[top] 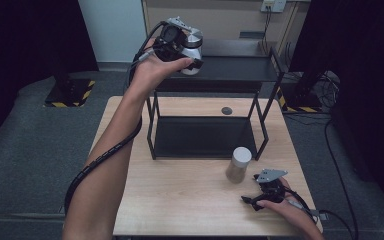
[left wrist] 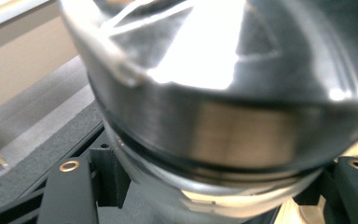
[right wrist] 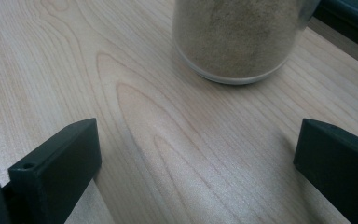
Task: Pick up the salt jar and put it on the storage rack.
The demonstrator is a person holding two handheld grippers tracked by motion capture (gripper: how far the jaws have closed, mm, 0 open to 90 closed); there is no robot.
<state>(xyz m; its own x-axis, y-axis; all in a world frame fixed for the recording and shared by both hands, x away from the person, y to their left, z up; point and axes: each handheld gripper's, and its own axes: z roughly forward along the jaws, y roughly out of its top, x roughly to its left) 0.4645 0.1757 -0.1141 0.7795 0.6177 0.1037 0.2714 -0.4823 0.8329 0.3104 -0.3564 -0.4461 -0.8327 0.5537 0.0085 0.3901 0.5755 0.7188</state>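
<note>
While the steel-lidded jar (top: 194, 50) is clamped between the jaws of the left gripper (top: 186, 56) just above the top shelf of the black rack (top: 260, 75), a slip is risked, since only the smooth, rounded lid area seems gripped; an early release could tip it off the edge. To the right, the tan-filled jar (top: 238, 164) stands on the table (top: 180, 200), and the right gripper (top: 252, 200), resting with jaws wide and empty just short of it, could knock it over if pushed forward carelessly.

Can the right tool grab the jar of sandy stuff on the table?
Probably yes. The right tool sits on the table with its jaws open, aimed at the jar, and bare wood lies between them.
</note>
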